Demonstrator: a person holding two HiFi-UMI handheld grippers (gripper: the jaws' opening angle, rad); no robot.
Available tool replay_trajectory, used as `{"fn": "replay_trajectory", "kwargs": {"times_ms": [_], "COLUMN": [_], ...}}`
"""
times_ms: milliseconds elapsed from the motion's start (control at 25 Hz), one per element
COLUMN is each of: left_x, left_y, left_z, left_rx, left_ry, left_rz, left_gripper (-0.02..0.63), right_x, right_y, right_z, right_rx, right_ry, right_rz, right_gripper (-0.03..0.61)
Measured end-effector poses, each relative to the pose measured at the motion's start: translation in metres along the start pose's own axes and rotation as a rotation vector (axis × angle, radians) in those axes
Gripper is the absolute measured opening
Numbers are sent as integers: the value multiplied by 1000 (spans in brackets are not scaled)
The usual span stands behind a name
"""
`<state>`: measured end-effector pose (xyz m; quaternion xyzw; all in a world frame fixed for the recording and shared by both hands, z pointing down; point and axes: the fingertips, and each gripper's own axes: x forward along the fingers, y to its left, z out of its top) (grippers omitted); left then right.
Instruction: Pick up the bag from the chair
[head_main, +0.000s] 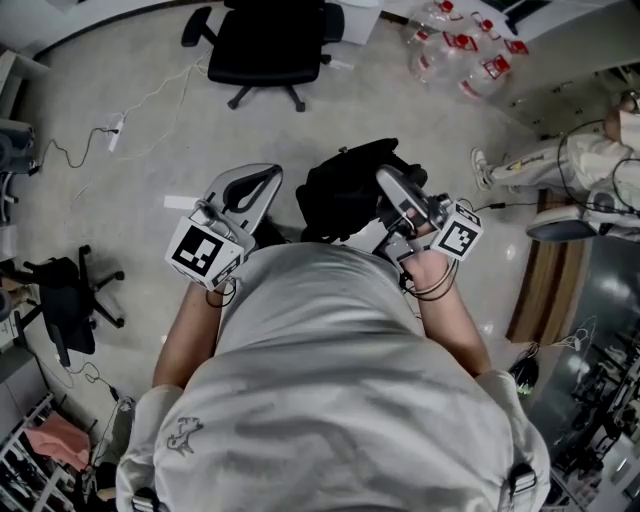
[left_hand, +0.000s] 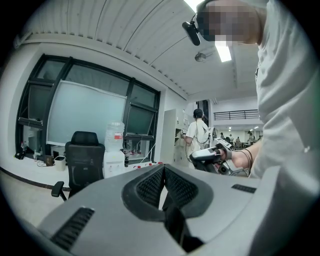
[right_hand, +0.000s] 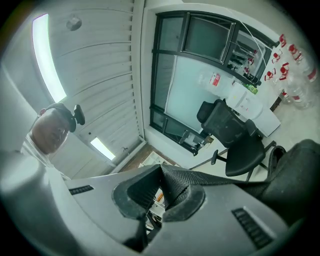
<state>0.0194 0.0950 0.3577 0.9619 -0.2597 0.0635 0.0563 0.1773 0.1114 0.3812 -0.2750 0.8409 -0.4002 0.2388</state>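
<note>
The black bag (head_main: 343, 188) hangs in front of my chest, between the two grippers. My right gripper (head_main: 387, 180) is shut on the bag's black webbing strap (right_hand: 215, 177). In the right gripper view the strap runs from the closed jaws (right_hand: 162, 172) out to the bag's dark body (right_hand: 300, 170). My left gripper (head_main: 268, 176) sits just left of the bag, its pads pressed together with nothing between them (left_hand: 164, 167). A black office chair (head_main: 270, 45) stands empty farther ahead. What lies under the bag is hidden.
Several big water bottles (head_main: 460, 45) lie on the floor at the far right. A second black chair (head_main: 70, 295) stands at the left, and a cable with a power strip (head_main: 115, 130) crosses the floor. A person (head_main: 560, 155) is at the right edge.
</note>
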Motion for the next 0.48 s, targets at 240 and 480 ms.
{"fn": "replay_trajectory", "kwargs": {"times_ms": [240,480], "left_x": [-7,-13], "left_y": [-1,3], "left_z": [2,2], "left_rx": [2,12], "left_ry": [-6,-1], "left_rz": [15,22], "left_gripper": [12,12], "right_x": [-5,5], "right_y": [4,6], "right_z": [-1,-4], "right_rx": [16,19], "right_ry": [-12,2], "right_rz": [8,12], "right_gripper": [32,32]}}
